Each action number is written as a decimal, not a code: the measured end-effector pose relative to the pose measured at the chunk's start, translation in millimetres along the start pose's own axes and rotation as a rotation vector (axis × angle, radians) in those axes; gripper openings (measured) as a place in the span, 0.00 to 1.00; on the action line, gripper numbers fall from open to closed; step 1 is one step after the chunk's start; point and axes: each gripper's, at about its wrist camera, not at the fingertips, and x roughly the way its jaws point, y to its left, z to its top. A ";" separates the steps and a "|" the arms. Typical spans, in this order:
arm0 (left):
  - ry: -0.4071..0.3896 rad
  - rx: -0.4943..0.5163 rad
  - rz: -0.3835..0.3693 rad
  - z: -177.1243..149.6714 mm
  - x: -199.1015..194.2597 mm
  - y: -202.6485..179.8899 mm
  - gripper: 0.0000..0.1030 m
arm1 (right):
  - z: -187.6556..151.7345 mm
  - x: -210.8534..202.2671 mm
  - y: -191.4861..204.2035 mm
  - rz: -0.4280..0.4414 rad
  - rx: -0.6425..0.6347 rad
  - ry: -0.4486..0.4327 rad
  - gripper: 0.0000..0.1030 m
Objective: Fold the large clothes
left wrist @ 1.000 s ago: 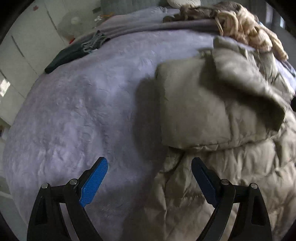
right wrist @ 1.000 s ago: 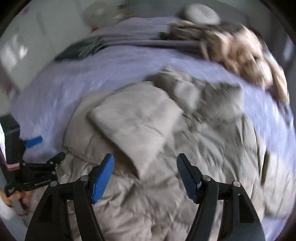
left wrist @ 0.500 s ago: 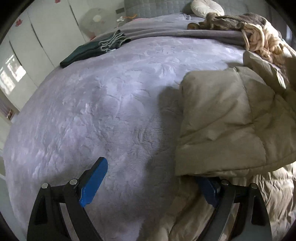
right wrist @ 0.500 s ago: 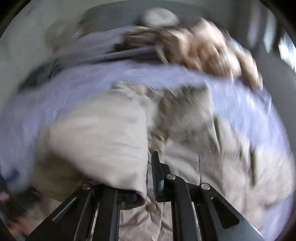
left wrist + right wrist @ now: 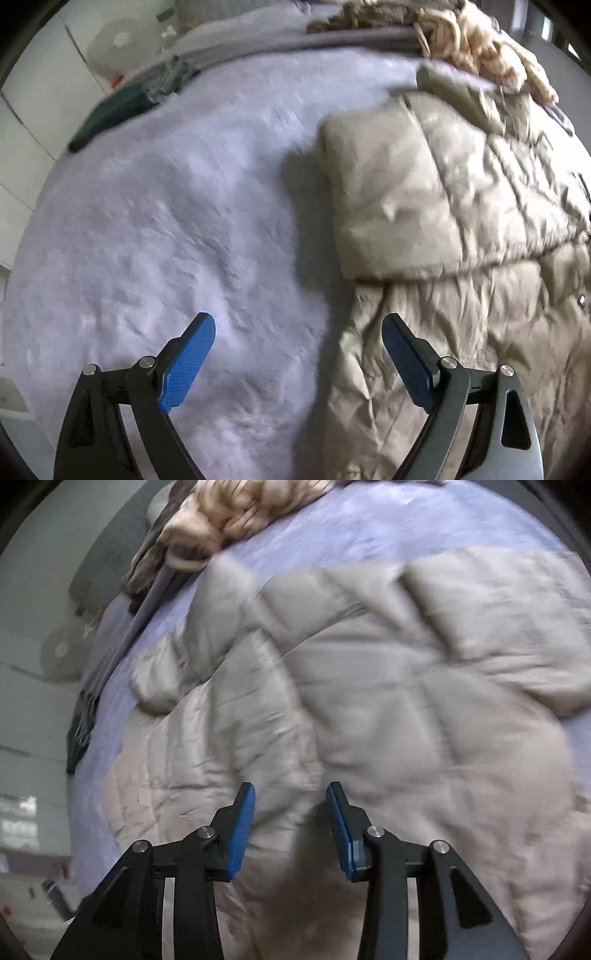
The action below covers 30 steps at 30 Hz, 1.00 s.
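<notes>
Lying spread across the right half of the lavender plush bed cover [image 5: 155, 221], a beige quilted puffer coat [image 5: 480, 258] with one sleeve [image 5: 391, 206] already turned in flat over its body, cuff squared off toward the middle of the bed; seemingly one fold made, the rest left. Still wide and rumpled in the right wrist view [image 5: 369, 709], a second puffy sleeve [image 5: 498, 620] bulging toward the far right edge of the bed, so, as a guess, that sleeve and the lengthwise folds of the body yet to come. Hovering over the coat's left border, left gripper [image 5: 298, 334], jaws spread wide but closing a little, nothing between them, one blue pad above bare cover and the other above fabric. Poised above the coat's lower middle, right gripper [image 5: 290, 805], jaws partly apart and opening, empty, no cloth pinched. Toward the head of the bed, a heap of chunky cream and brown knitwear [image 5: 472, 40]; near the far left edge, a folded dark green garment [image 5: 114, 110]. Beyond, pale walls, white cupboard doors and a round white fan [image 5: 118, 40], all blurred.
</notes>
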 end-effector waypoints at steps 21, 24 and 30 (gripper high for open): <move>0.009 -0.094 -0.014 104.9 92.4 -63.9 0.36 | 24.0 27.0 -18.4 -0.005 -0.130 0.063 0.07; 0.020 -0.096 -0.019 108.2 73.6 -77.6 0.36 | 20.9 5.2 -47.1 0.027 -0.057 0.063 0.07; 0.019 -0.011 -0.101 98.5 29.1 -133.5 0.59 | 12.2 -27.3 -91.2 0.033 0.038 0.044 0.21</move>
